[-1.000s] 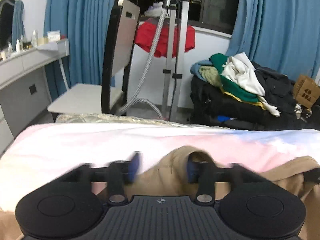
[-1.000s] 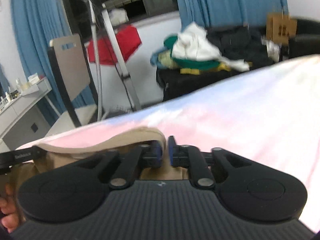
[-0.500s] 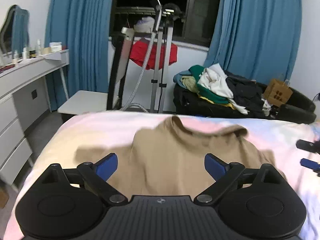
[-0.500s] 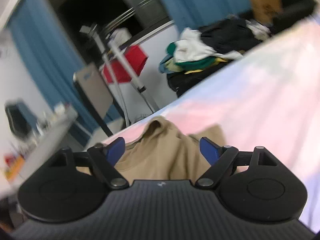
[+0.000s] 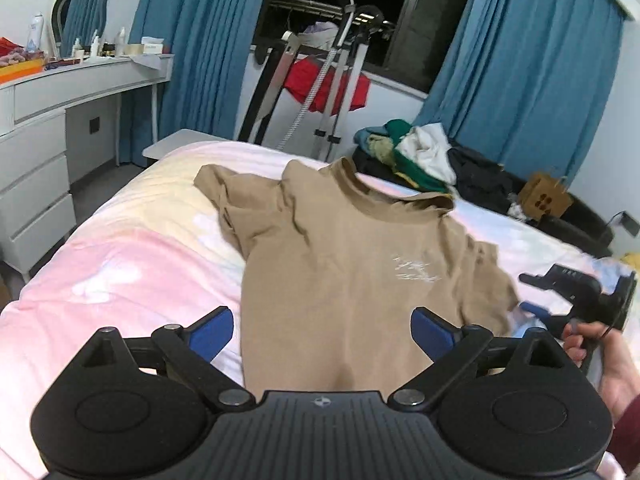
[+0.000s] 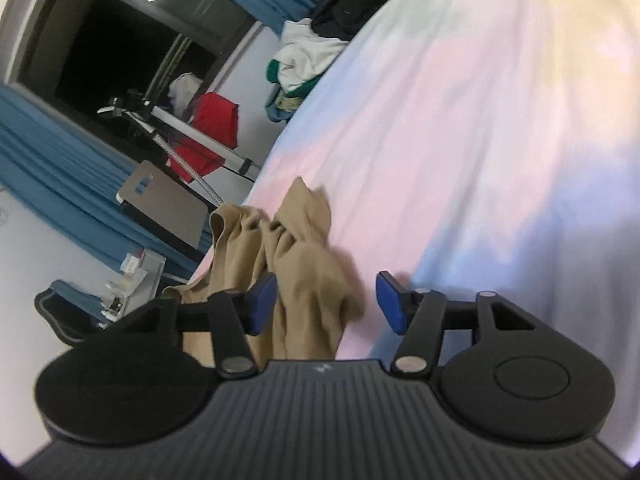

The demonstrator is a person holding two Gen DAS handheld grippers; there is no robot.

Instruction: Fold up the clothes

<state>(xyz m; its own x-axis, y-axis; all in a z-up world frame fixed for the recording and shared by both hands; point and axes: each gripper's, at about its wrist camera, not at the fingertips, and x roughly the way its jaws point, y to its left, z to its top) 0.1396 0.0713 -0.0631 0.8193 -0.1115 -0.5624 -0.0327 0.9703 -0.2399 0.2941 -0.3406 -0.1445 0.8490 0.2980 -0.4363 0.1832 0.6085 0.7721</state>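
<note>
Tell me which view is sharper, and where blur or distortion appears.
Left wrist view is sharper: the tan cotton T-shirt shows crisp creases, though fisheye bends the blue curtains. Right wrist view is tilted and motion-blurred; the pink pastel bedsheet looks smeared.

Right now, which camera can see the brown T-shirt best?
The left wrist view. There the tan T-shirt lies spread on the pink bed sheet, with collar, one sleeve and chest print all showing. The right wrist view is tilted and blurry and shows only a crumpled part of the shirt between the open jaws.
</note>
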